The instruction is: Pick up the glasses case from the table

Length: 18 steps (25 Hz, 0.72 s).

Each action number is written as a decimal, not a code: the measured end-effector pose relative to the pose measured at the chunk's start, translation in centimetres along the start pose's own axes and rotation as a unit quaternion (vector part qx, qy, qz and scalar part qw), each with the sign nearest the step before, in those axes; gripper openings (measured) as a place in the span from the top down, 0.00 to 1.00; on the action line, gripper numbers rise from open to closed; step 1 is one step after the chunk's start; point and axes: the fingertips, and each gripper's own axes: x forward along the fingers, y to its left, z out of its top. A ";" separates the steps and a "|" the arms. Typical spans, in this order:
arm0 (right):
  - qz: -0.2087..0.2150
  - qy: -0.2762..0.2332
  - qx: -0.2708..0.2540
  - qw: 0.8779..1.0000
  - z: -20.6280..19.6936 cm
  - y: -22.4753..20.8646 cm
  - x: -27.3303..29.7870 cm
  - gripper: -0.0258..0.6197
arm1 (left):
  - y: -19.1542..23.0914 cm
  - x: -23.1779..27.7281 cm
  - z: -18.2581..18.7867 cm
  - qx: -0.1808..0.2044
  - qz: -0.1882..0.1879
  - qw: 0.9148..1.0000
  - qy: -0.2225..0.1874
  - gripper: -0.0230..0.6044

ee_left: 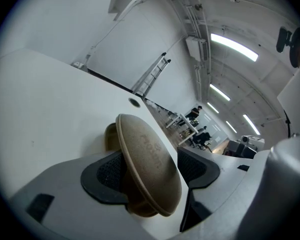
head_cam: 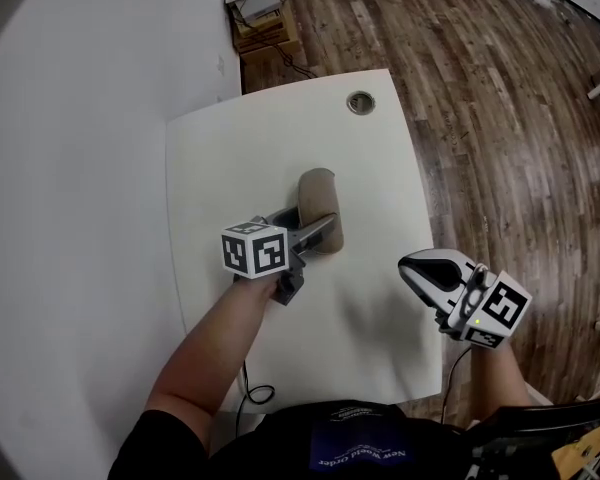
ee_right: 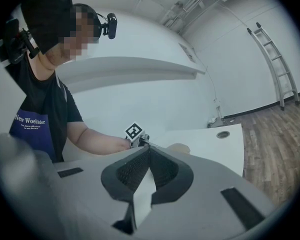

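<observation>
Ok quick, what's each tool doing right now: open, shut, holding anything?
Left tool: open, with the glasses case between its jaws, not clamped.
Right tool: shut, nothing in it.

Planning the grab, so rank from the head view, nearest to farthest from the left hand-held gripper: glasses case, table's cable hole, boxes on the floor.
1. glasses case: between the left hand-held gripper's open jaws.
2. cable hole: near the table's far edge.
3. boxes: on the floor beyond the table.
</observation>
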 end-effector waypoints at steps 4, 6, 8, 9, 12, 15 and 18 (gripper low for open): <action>-0.003 0.003 0.008 1.000 -0.6 -1.4 0.5 0.96 | -0.4 2.1 0.1 0.028 -0.010 0.999 0.031 0.48; -0.005 0.003 0.014 1.000 -0.9 -2.2 0.7 0.96 | -0.7 3.0 0.2 0.045 -0.013 0.998 0.047 0.50; -0.006 0.004 0.019 1.000 -1.1 -2.9 0.8 0.96 | -0.9 3.7 0.5 0.049 -0.019 0.997 0.053 0.52; -0.006 0.004 0.022 1.000 -1.3 -3.1 0.8 0.96 | -1.0 3.9 0.7 0.049 -0.023 0.997 0.054 0.53; -0.006 0.001 0.029 1.000 -1.6 -3.5 0.8 0.96 | -1.2 4.0 0.8 0.045 -0.033 0.997 0.051 0.56; -0.006 -0.001 0.031 0.999 -2.0 -3.8 0.9 0.96 | -1.2 3.9 0.7 0.031 -0.045 0.998 0.044 0.59; -0.006 0.001 0.032 0.999 -2.3 -4.2 0.7 0.96 | -1.6 3.7 0.9 0.013 -0.061 0.998 0.032 0.61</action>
